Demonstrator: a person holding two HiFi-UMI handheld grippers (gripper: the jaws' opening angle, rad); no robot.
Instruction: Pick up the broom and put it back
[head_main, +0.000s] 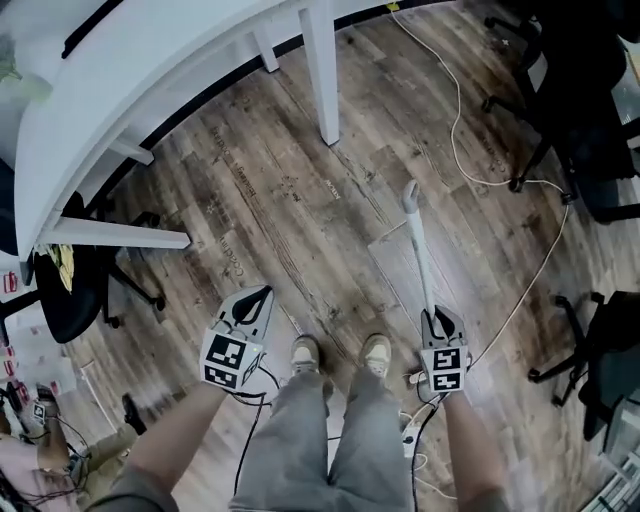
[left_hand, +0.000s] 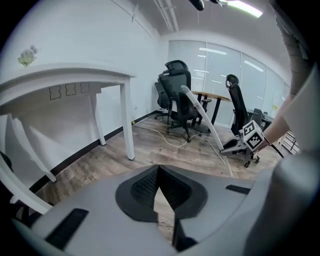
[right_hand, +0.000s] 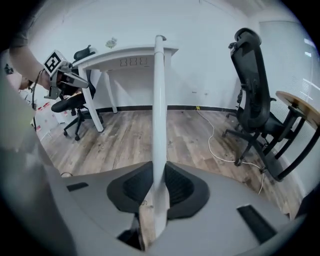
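Right gripper view shows the broom (right_hand: 159, 100) handle clamped in the nearly closed jaws of the right gripper (right_hand: 156, 192), pointing away over the floor (head_main: 260, 220) (its head is out of sight), while the left gripper (head_main: 252, 303) hangs shut and empty; the pick-up looks done, so next comes carrying it to its storage spot, which no view shows.

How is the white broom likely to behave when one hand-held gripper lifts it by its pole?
The broom has a straight, unbent pole, so it is probably stiff. The pole is thin and looks smooth, so it may slip or swing in the right hand-held gripper, which clamps it at one spot only. It is probably light for its length.
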